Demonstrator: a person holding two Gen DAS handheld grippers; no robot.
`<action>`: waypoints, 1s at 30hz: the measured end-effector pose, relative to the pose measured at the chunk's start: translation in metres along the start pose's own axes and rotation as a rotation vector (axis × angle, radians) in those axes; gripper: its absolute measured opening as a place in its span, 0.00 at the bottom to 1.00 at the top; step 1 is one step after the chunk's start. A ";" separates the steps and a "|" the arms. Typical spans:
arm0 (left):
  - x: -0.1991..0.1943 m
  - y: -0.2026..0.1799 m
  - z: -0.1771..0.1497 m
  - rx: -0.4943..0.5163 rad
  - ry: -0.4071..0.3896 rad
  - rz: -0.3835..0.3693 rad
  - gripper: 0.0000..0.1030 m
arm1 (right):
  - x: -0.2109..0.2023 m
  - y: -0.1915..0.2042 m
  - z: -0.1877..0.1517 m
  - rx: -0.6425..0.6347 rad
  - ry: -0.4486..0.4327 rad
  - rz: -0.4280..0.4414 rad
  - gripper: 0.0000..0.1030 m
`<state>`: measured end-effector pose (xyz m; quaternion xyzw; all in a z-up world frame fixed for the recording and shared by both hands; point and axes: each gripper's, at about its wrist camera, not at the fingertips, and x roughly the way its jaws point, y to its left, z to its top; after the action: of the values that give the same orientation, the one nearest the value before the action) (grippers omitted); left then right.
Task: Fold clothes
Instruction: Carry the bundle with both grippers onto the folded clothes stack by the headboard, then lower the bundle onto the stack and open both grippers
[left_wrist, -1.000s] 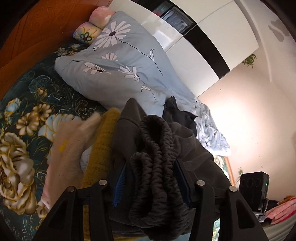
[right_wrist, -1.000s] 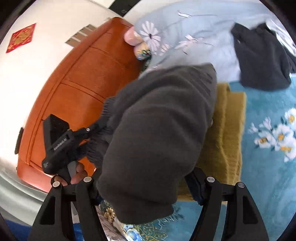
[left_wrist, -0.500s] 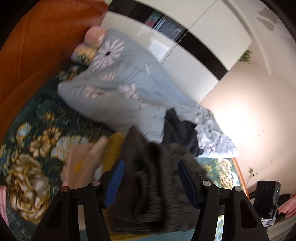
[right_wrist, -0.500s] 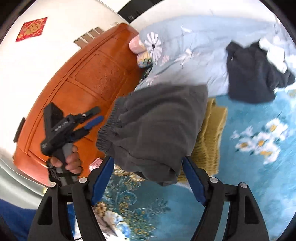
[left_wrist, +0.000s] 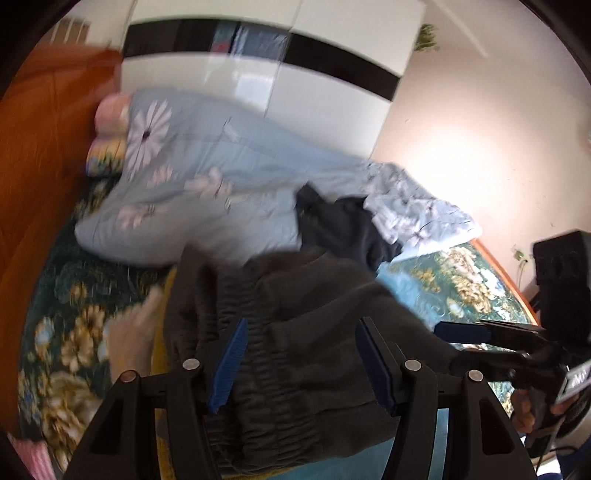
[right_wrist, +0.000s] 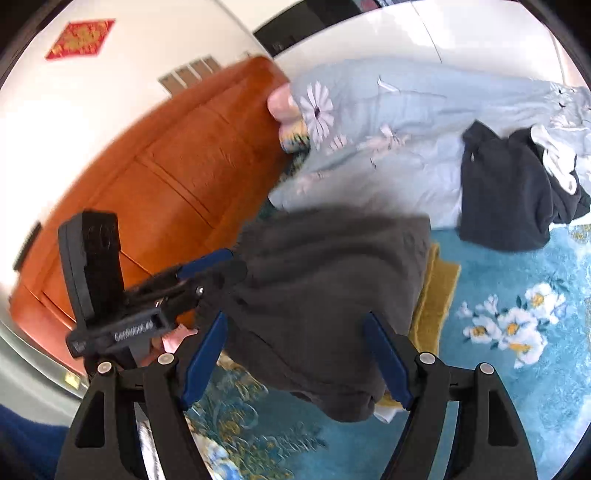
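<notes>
The folded dark grey trousers (right_wrist: 325, 295) lie on the mustard garment (right_wrist: 437, 295) on the bed (right_wrist: 517, 266); both grippers — left gripper (left_wrist: 299, 358), right gripper (right_wrist: 295, 354) — hover just above with jaws spread, holding nothing; a crumpled black garment (right_wrist: 506, 192) lies beyond, nearer the right.

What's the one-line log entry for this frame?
left gripper: open | right gripper: open | grey pants: folded, on mustard sweater | black garment: unfolded
</notes>
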<state>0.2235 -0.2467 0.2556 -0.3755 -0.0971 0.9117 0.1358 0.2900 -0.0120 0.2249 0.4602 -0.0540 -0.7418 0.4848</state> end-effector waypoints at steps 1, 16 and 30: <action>0.002 0.002 -0.003 0.001 0.001 -0.002 0.63 | 0.002 -0.001 -0.002 0.005 0.005 0.005 0.75; 0.029 0.016 -0.027 -0.045 0.060 -0.051 0.63 | 0.030 -0.014 -0.028 0.045 0.064 -0.058 0.78; 0.018 0.007 -0.013 -0.138 0.072 -0.009 0.63 | -0.038 -0.039 -0.041 0.154 -0.134 -0.001 0.78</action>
<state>0.2191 -0.2469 0.2321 -0.4162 -0.1565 0.8880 0.1171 0.2977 0.0525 0.2051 0.4455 -0.1428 -0.7647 0.4431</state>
